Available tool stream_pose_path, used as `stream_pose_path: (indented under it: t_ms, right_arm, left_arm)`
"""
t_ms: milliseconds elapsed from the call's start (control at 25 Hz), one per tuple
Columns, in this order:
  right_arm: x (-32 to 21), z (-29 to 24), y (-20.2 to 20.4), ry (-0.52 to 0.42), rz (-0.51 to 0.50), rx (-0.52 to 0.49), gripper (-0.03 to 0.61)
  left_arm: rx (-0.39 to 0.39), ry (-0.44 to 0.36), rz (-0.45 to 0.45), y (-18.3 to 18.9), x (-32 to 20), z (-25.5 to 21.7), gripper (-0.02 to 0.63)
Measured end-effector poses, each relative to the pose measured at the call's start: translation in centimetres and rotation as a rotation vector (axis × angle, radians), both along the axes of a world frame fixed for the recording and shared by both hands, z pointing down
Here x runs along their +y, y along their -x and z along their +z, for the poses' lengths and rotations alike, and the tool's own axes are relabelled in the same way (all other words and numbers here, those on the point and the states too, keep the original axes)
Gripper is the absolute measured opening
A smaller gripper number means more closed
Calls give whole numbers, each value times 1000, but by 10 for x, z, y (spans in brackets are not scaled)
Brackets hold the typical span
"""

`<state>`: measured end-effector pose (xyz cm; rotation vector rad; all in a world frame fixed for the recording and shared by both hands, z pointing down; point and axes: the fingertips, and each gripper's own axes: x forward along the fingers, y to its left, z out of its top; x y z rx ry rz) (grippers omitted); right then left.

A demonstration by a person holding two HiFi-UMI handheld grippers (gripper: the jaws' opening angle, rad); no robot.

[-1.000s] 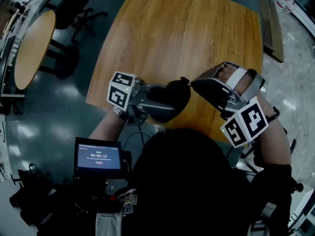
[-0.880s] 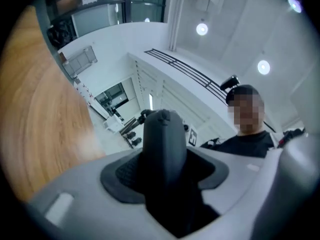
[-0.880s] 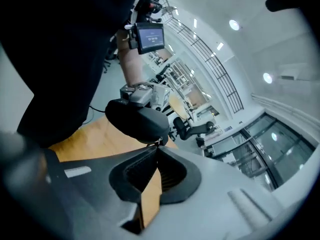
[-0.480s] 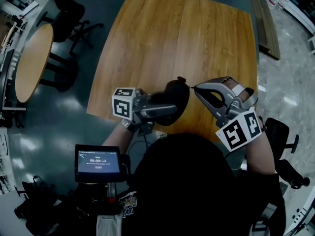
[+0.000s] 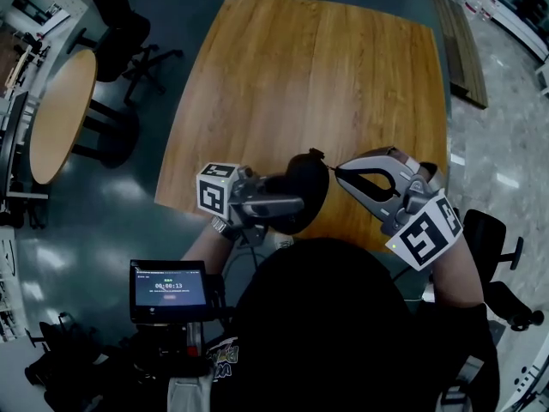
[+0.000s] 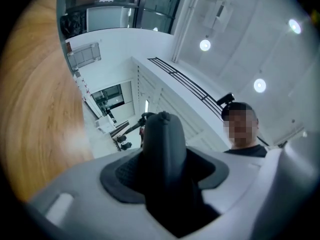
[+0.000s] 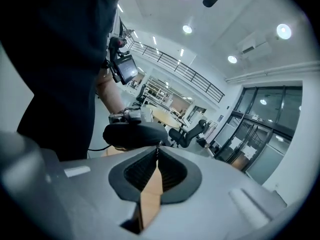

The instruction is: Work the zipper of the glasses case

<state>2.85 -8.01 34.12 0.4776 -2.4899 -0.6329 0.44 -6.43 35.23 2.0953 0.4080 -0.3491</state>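
Observation:
A black glasses case [image 5: 306, 185] is held above the near edge of the wooden table [image 5: 317, 67]. My left gripper [image 5: 292, 201] comes in from the left and is shut on the case's body. In the left gripper view the dark case [image 6: 163, 134] fills the gap between the pads of this gripper [image 6: 163, 164]. My right gripper [image 5: 337, 170] reaches in from the right, its tips shut on the small zipper pull [image 5: 331, 167] at the case's right end. In the right gripper view the pull [image 7: 159, 145] sits pinched at the tips of that gripper [image 7: 158, 150], with the case [image 7: 135, 134] just beyond.
A round table [image 5: 60, 110] and office chairs [image 5: 120, 7] stand on the floor to the left. Another chair [image 5: 489, 239] is at the right. A small screen [image 5: 170, 290] hangs at the person's chest. A person [image 6: 245, 139] stands in the background of the left gripper view.
The right gripper has rolled about its own axis, and its marker cube now sits lower. Both grippers keep their hold, and the case has tilted slightly.

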Motion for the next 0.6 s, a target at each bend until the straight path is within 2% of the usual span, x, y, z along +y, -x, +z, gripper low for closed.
stream_pose_path:
  t_ms: [200,440,600]
  right_arm:
    - [-1,1,8,-21,8,-17,17]
    - [-2,-3,12,-11,24,-92,11]
    - [-1,-1,16,2,4,-87,11]
  left_arm:
    - [48,65,-13,6,0,3,252]
    - [97,144,-20,8,2,8,253]
    - [94,157,-15,6,3,10,253]
